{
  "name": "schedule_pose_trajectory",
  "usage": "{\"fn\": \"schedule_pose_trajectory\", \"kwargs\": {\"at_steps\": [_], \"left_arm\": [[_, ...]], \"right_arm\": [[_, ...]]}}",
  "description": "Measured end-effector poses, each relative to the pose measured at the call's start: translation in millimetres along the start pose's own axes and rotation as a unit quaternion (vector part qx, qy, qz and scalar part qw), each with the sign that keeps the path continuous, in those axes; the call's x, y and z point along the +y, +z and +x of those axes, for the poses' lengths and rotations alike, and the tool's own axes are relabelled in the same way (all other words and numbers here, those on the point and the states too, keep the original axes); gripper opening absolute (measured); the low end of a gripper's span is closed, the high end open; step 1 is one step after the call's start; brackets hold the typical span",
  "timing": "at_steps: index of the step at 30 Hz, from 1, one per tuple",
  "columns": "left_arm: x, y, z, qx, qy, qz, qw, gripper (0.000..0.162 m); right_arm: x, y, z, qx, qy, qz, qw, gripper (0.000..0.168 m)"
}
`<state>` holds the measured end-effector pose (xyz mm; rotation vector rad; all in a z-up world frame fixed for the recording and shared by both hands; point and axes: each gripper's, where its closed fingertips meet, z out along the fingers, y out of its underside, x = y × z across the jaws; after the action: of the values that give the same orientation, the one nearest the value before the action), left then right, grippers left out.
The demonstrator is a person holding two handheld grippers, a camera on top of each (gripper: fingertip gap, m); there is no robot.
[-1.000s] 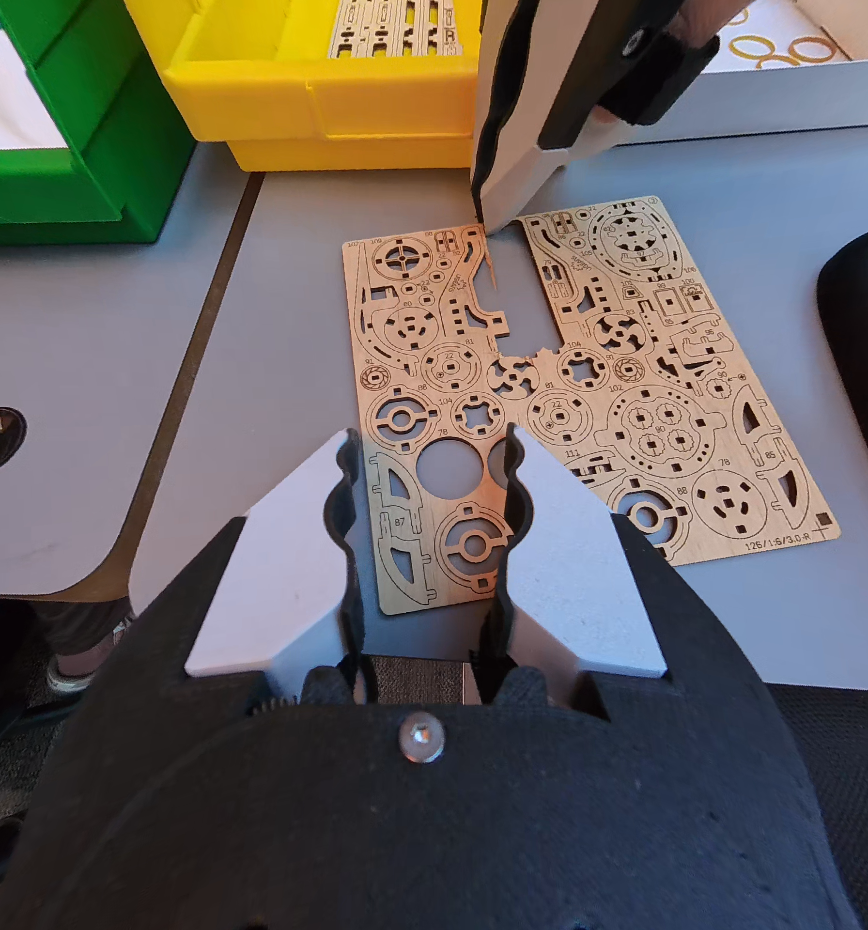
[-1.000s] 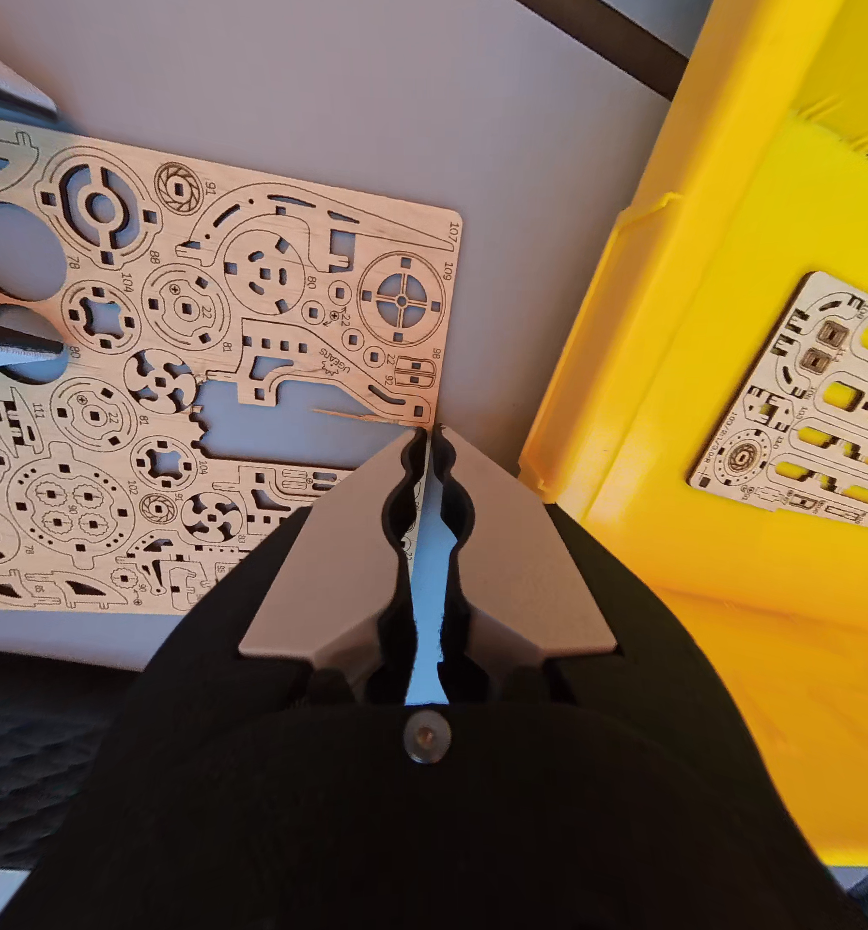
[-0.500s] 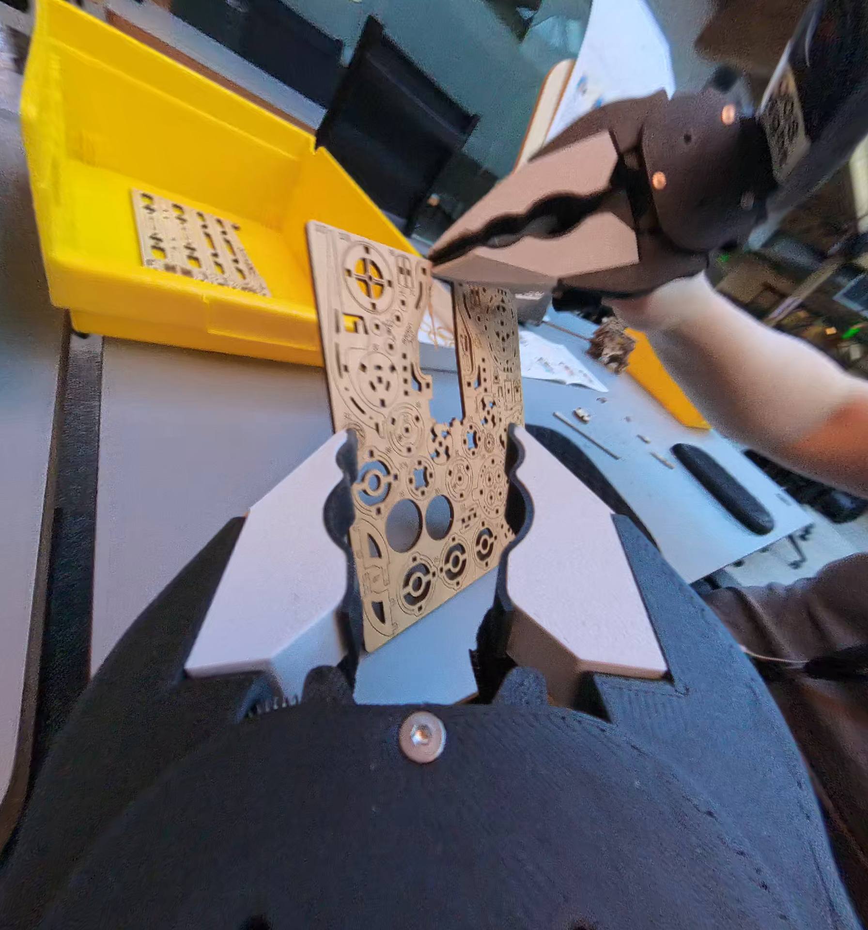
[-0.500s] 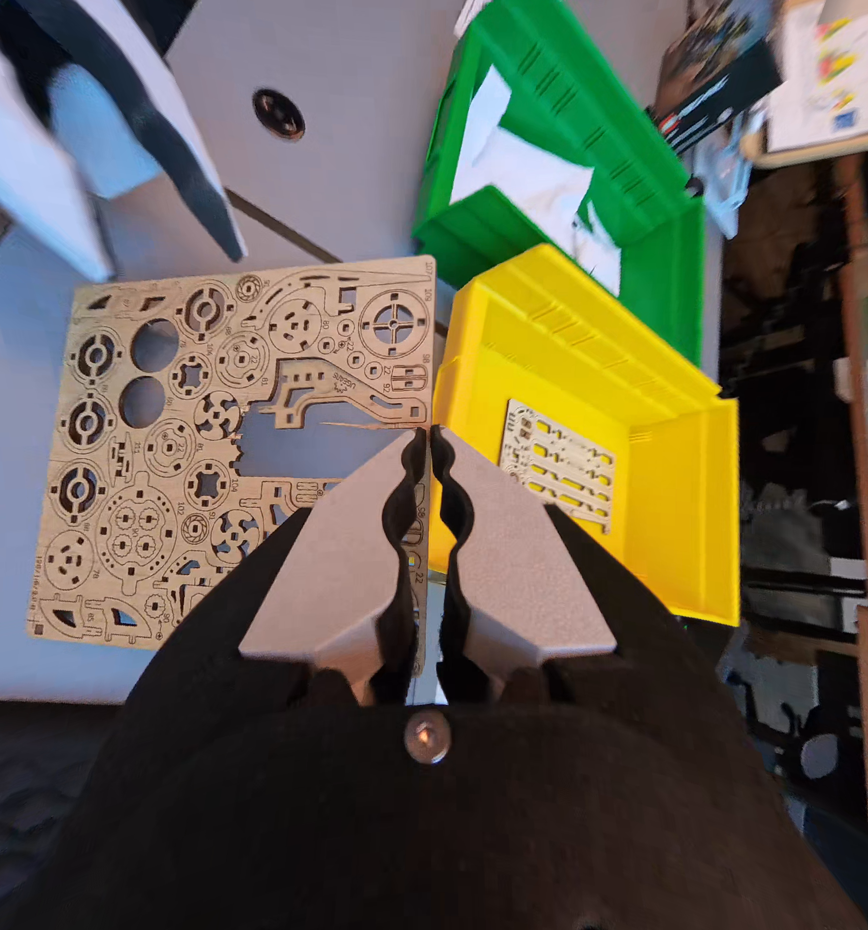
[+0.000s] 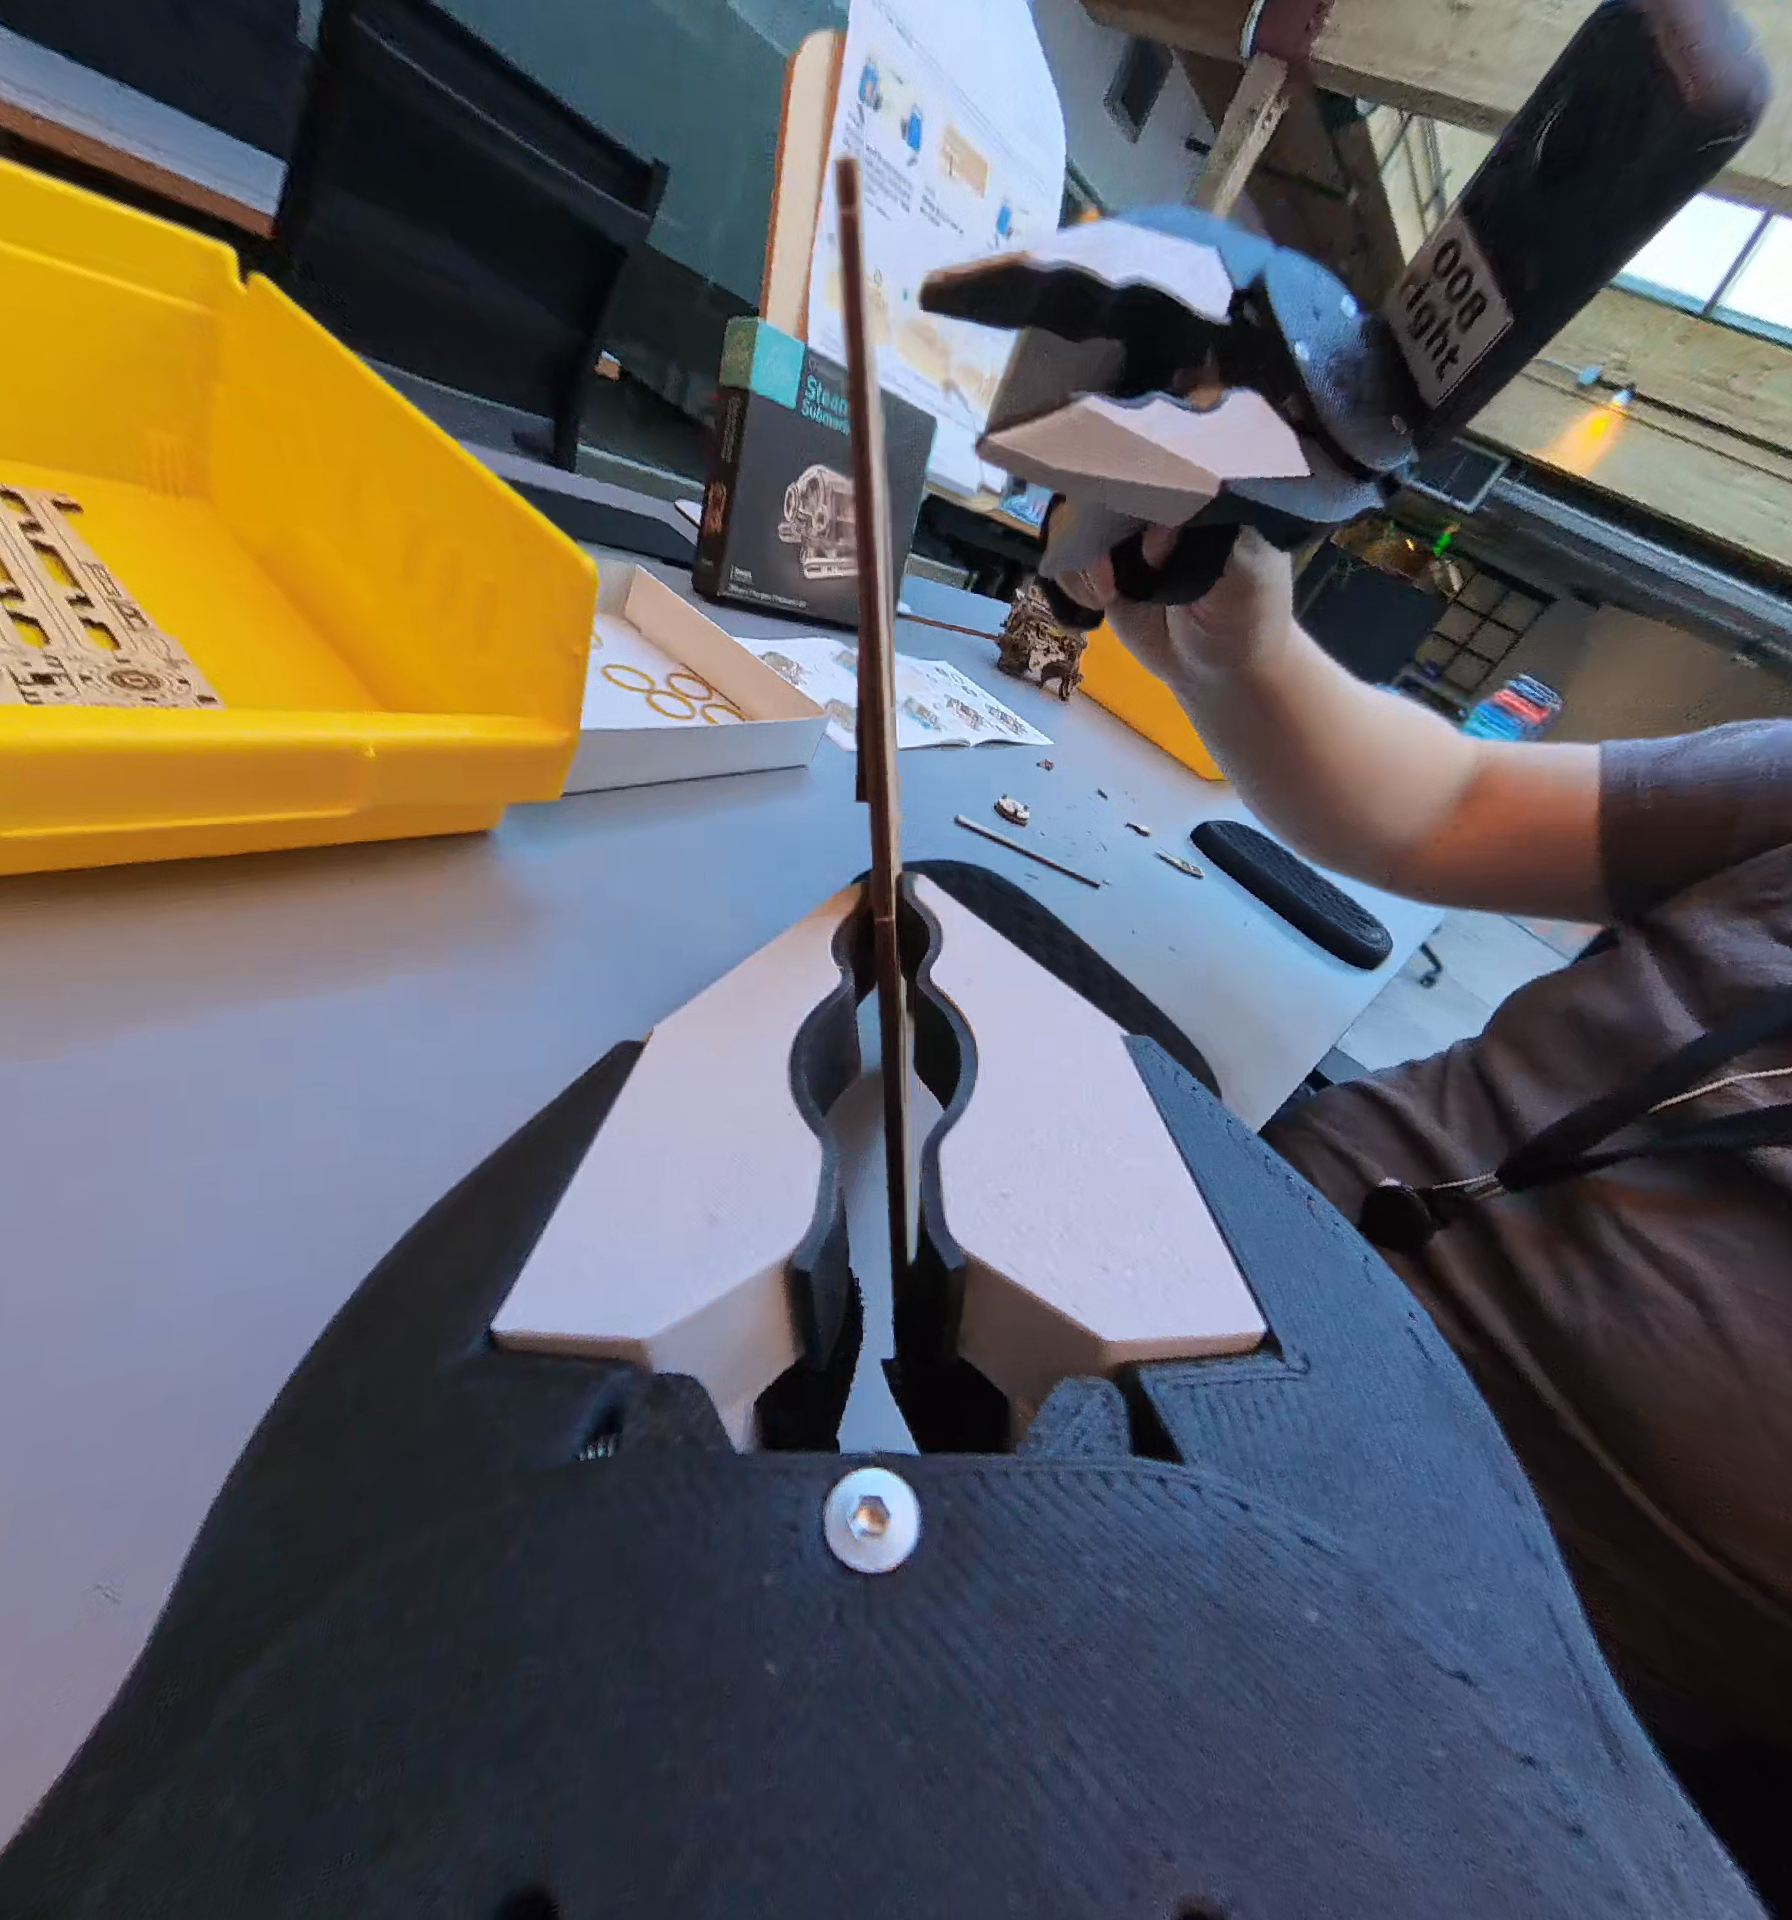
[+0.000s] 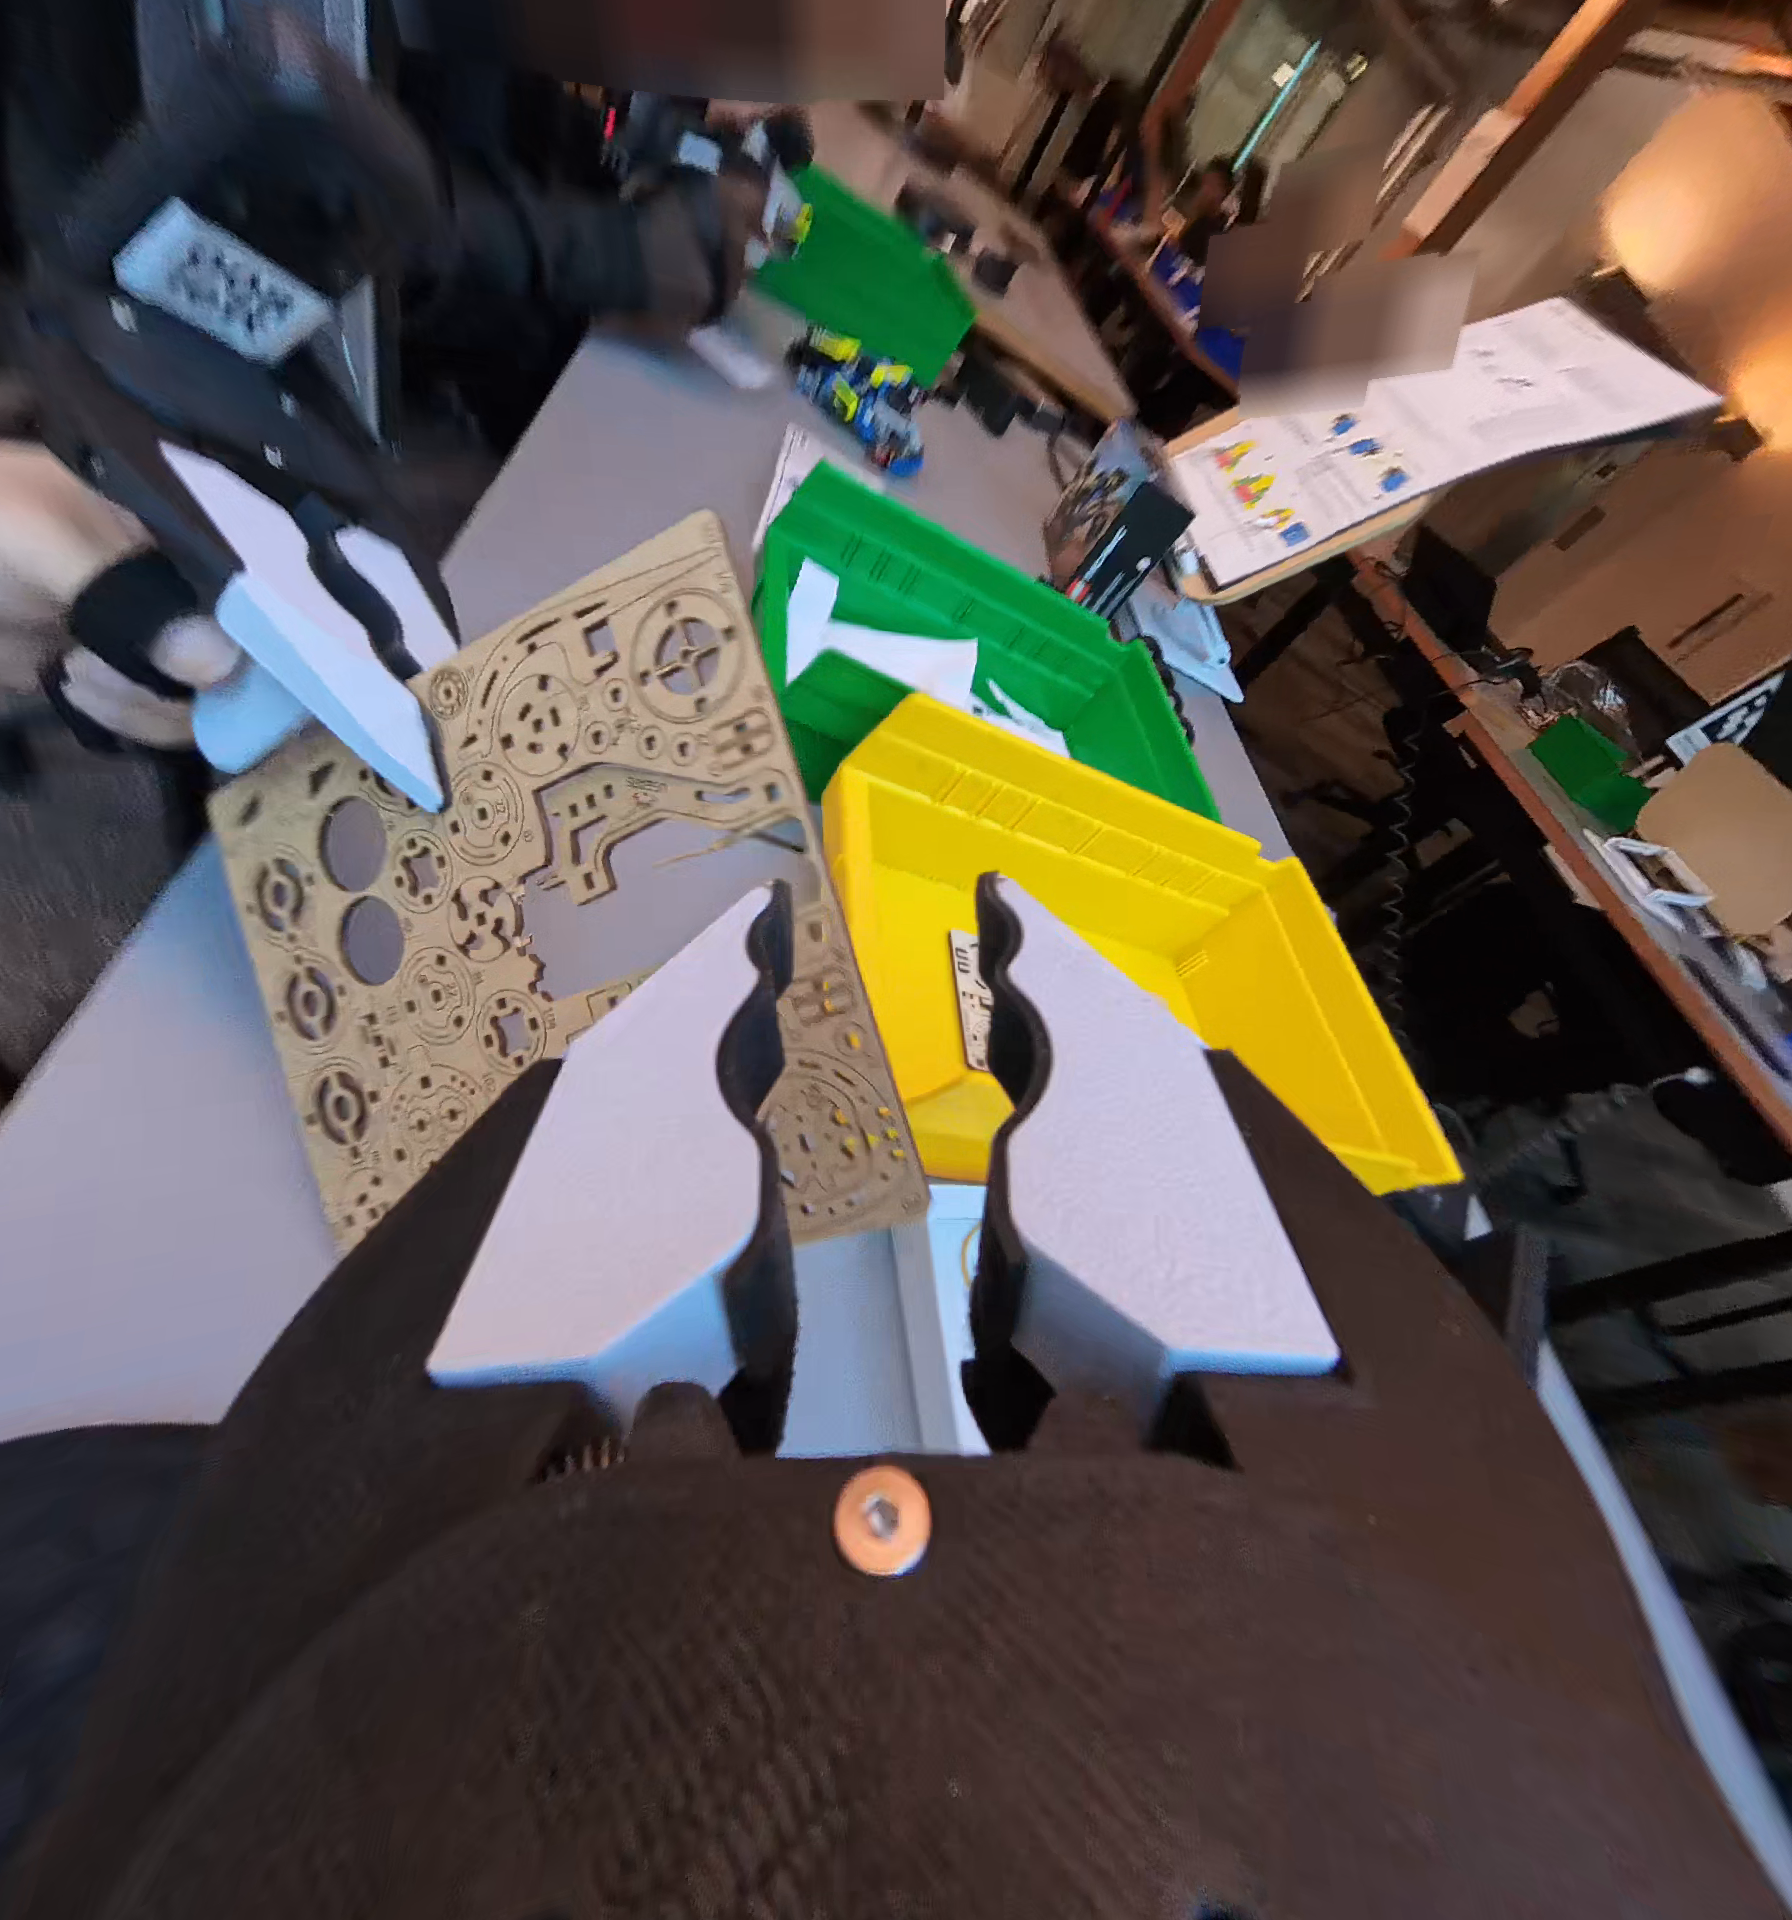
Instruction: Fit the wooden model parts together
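Observation:
A thin laser-cut wooden parts sheet (image 5: 864,520) stands upright above the table, edge-on in the left wrist view. My left gripper (image 5: 887,909) is shut on its lower end. In the right wrist view the sheet (image 6: 518,883) shows its flat face, with round holes and a large cut-out, and the left gripper (image 6: 426,784) pinches one edge. My right gripper (image 6: 881,899) is open and empty, just off the sheet's opposite edge. It also shows in the left wrist view (image 5: 959,369), held in the air to the right of the sheet's top.
A yellow bin (image 6: 1183,935) holding another wooden sheet (image 5: 40,603) sits by a green bin (image 6: 923,644). A white tray with rings (image 5: 684,696), a black box (image 5: 809,488), a part-built wooden model (image 5: 1043,644), small loose parts (image 5: 1027,821) and a black pad (image 5: 1287,904) are on the grey table.
The sheet lay flat on the table; the right gripper lifted it by the far edge, the left gripper closed on it, and the right gripper opened, let go and drew back.

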<state>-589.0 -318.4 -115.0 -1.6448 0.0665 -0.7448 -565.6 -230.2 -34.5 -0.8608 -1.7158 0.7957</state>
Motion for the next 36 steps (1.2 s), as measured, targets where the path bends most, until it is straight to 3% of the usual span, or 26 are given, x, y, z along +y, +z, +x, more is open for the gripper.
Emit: {"fn": "schedule_pose_trajectory", "kwargs": {"at_steps": [4, 12, 15, 18, 22, 28, 32, 36], "left_arm": [[-14.6, -1.8, 15.7, -0.003, 0.009, 0.026, 1.000, 0.001], [-61.5, 40.4, 46.8, 0.015, -0.005, 0.071, 0.997, 0.001], [-86.8, 78.6, 62.0, 0.043, -0.004, 0.092, 0.995, 0.001], [-108.0, 139.1, 80.9, 0.084, 0.006, 0.097, 0.992, 0.001], [-133.7, 242.2, 117.6, 0.174, -0.012, 0.091, 0.981, 0.001], [-167.6, 368.2, 161.5, 0.249, -0.006, 0.084, 0.965, 0.001], [-171.6, 431.6, 180.6, 0.284, -0.004, 0.089, 0.955, 0.000], [-153.4, 462.2, 171.9, 0.288, -0.020, 0.094, 0.953, 0.001]], "right_arm": [[18.9, -73.4, 25.4, 0.026, 0.102, 0.072, 0.992, 0.041], [110.9, -239.0, 104.7, 0.135, 0.181, 0.025, 0.974, 0.041], [108.7, -310.8, 143.5, 0.193, 0.200, 0.054, 0.959, 0.040], [84.1, -359.9, 152.7, 0.160, 0.228, 0.121, 0.953, 0.045], [69.8, -384.1, 160.6, 0.121, 0.241, 0.144, 0.952, 0.055], [107.1, -404.5, 177.0, 0.128, 0.251, 0.134, 0.950, 0.054], [135.4, -413.9, 189.5, 0.116, 0.311, 0.173, 0.927, 0.056], [148.0, -413.4, 196.1, 0.056, 0.393, 0.225, 0.890, 0.051]]}}
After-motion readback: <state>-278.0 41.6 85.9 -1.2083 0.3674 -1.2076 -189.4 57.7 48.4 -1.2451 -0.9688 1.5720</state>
